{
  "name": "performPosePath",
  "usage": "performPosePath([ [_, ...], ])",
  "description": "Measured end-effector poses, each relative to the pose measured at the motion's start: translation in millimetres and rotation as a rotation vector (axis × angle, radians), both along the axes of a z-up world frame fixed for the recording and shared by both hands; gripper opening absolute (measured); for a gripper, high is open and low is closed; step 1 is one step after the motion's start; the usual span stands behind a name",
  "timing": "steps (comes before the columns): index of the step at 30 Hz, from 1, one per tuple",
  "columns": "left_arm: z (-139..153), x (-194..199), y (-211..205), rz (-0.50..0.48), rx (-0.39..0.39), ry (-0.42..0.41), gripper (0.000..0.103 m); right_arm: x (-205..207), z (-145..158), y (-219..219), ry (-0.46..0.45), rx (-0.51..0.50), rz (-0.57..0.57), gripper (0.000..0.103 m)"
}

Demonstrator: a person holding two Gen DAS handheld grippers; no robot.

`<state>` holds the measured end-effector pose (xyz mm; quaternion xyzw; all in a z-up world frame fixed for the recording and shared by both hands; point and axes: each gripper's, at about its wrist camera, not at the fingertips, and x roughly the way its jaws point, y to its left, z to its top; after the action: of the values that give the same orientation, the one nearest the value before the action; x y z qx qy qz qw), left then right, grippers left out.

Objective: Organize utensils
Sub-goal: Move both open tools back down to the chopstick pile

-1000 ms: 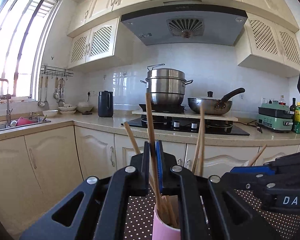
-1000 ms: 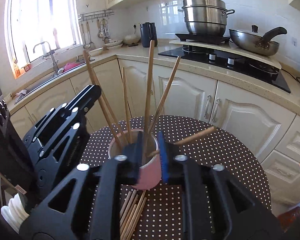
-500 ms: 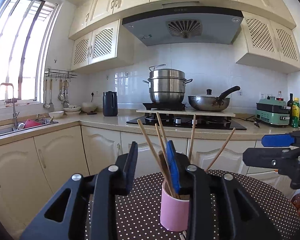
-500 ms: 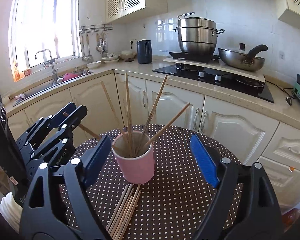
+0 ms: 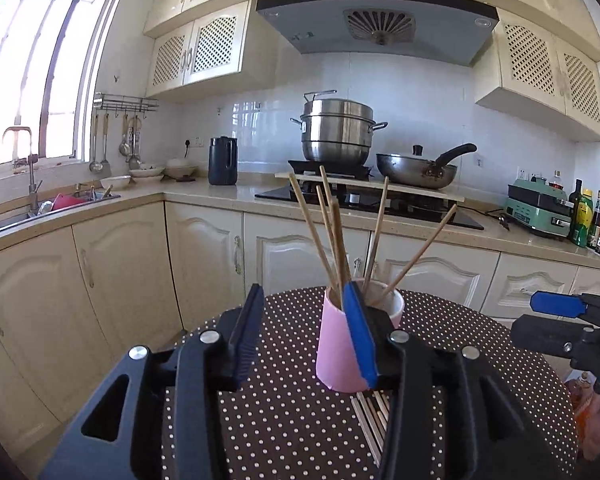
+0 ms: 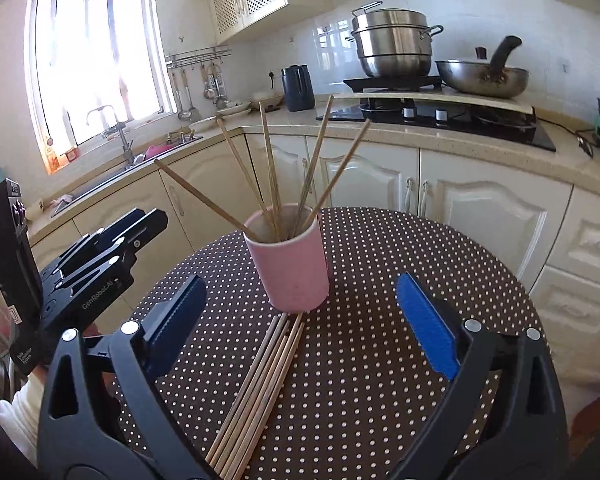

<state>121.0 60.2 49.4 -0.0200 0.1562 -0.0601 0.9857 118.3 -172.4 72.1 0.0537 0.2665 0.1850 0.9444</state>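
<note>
Both grippers have backed off from the pink cup [image 6: 291,258] since a second ago, when each was pinched round a chopstick standing in it; those sticks now rest free in the cup. Right gripper [image 6: 300,332]: jaws opening, already wide apart, nothing between them but tablecloth and the near end of the loose bundle. Left gripper [image 5: 306,340]: jaws also opening, partly apart, empty; its right pad overlaps the cup in the left wrist view, but contact is doubtful given the fisheye angle. Cup stands upright near the middle of the round dotted table [image 6: 420,248], with about five chopsticks [image 6: 274,176] fanned out of it. Loose chopsticks [image 6: 260,384] lie flat in a tight bundle on the cloth, running from the cup's base toward the near edge. Step in hand, as judged: release after a drop-in, resetting for the next pick. Next move likely calls for lowering one gripper to the bundle, separating a single stick or a pair, and closing low enough to lift thin wood off cloth without scattering the rest.
</note>
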Motion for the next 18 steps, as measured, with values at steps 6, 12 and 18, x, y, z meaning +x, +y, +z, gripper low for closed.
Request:
performPosePath([
  [6,-16,-13,-1,-0.030,0.034,0.075,0.043,-6,-24,-7,0.080,-0.001,-0.019,0.095],
  [12,-37,-25,-6,-0.078,0.044,0.155,0.047,-21,-34,-14,0.012,-0.042,-0.099,0.095],
  [18,-57,-21,-9,-0.111,-0.002,0.298,0.049,-21,-43,-17,0.049,-0.036,-0.133,0.095],
])
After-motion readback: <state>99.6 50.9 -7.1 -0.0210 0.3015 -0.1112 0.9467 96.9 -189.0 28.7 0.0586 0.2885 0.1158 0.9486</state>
